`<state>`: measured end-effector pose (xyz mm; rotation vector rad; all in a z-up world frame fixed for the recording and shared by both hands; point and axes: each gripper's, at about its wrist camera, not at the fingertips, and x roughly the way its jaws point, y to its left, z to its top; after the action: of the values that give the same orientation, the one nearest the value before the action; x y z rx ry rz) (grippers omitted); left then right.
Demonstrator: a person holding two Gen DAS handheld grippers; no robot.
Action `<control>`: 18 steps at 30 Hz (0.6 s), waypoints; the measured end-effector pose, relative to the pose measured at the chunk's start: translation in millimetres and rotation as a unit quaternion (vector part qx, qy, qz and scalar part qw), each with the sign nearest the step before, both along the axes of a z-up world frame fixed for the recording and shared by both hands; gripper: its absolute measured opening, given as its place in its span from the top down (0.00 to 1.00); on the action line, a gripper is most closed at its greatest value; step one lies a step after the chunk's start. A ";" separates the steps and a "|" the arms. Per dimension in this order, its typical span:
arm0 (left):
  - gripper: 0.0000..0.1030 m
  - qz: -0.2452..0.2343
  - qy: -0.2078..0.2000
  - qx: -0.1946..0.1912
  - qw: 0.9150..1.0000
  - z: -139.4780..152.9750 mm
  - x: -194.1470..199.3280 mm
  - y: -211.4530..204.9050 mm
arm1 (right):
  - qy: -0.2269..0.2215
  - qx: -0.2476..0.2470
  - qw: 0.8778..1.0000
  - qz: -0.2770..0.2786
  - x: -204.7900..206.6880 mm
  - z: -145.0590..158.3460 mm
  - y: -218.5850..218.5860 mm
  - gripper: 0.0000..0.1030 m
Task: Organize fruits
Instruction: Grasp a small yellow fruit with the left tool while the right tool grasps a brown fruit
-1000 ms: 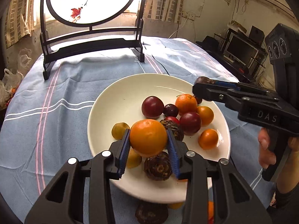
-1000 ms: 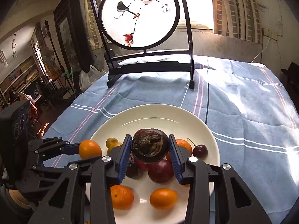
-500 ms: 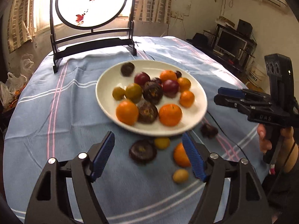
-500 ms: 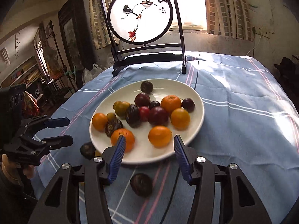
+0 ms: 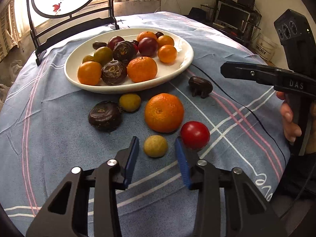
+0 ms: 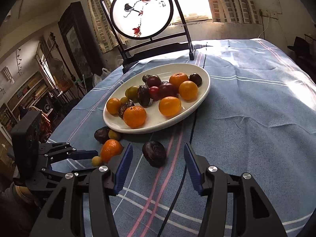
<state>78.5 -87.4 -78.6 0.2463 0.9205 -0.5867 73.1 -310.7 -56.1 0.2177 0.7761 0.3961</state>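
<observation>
A white plate [image 5: 183,63] holds several oranges, plums and dark fruits; it also shows in the right wrist view [image 6: 203,90]. On the blue cloth lie a big orange [image 5: 164,112], a red tomato [image 5: 195,135], a small yellow fruit [image 5: 155,146], another yellow fruit [image 5: 129,102] and two dark fruits [image 5: 104,115] [image 5: 200,86]. My left gripper [image 5: 157,150] is open, its jaws on either side of the small yellow fruit. My right gripper [image 6: 157,156] is open, just before a dark fruit [image 6: 154,153].
A round painted screen on a black stand [image 6: 141,11] stands at the table's far edge. A thin black cable [image 6: 189,144] runs across the cloth from the plate toward me. Furniture and a monitor [image 5: 230,16] stand beyond the table.
Both grippers let go of their fruits onto the plate and pulled back. Now they sit low over the cloth, the left around the small yellow fruit, the right near a dark fruit.
</observation>
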 end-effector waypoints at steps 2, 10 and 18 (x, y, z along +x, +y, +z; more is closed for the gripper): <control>0.78 -0.001 -0.001 0.002 1.000 -0.4 -0.7 -1.4 | 0.003 0.001 1.000 -0.001 1.0 -0.7 -0.2 0.48; 0.78 0.013 -0.024 -0.041 0.999 24.7 -19.4 20.2 | 0.019 -0.059 0.998 0.021 9.1 -4.6 25.7 0.48; 0.78 0.027 -0.032 -0.058 0.997 37.2 -27.4 41.0 | 0.079 -0.094 0.992 0.038 44.1 -23.9 48.6 0.57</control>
<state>51.0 -46.4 -41.4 0.1345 0.8255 -0.5772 117.2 -262.1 -80.0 0.0427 0.9751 0.3786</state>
